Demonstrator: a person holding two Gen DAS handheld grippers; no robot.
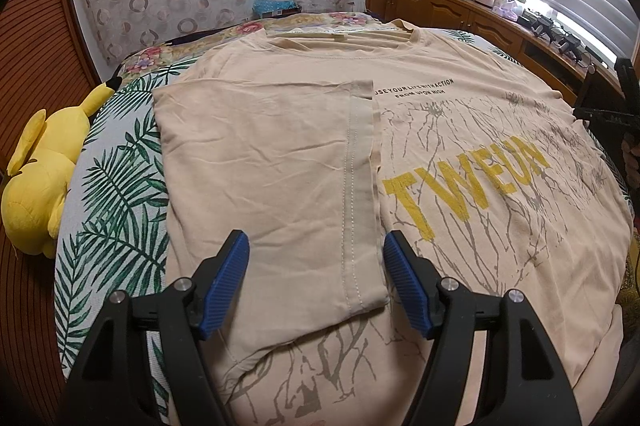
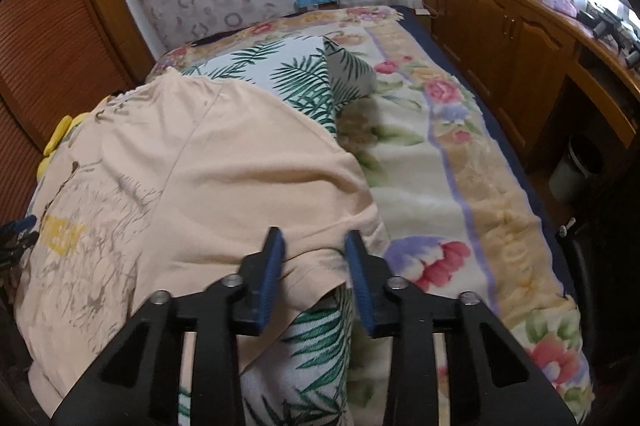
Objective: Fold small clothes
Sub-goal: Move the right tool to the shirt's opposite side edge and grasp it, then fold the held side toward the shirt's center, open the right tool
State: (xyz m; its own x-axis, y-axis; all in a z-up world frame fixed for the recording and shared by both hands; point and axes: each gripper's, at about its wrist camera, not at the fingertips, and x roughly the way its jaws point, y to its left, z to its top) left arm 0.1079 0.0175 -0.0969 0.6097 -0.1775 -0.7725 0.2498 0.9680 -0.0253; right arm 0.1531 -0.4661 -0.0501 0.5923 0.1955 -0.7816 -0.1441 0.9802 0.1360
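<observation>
A peach T-shirt point(image 1: 460, 129) with yellow letters lies spread face up on the bed. Its left sleeve point(image 1: 260, 165) is folded inward over the chest. My left gripper point(image 1: 316, 242) hovers open just above that folded sleeve's lower end, with the hem running between the blue pads point(image 1: 228, 278) and nothing pinched. In the right wrist view the shirt point(image 2: 200, 165) drapes over a leaf-print pillow point(image 2: 312, 81). My right gripper point(image 2: 313, 234) has its jaws narrowed on the other sleeve's edge point(image 2: 316, 266). The cloth fills the gap between the pads and its hem lifts off the pillow.
A yellow plush toy point(image 1: 40, 177) lies at the bed's left edge. A floral blanket point(image 2: 460, 185) covers the bed to the right of the shirt. Wooden cabinets point(image 2: 500, 37) with clutter on top line the right wall. A small bin point(image 2: 576, 165) stands on the floor.
</observation>
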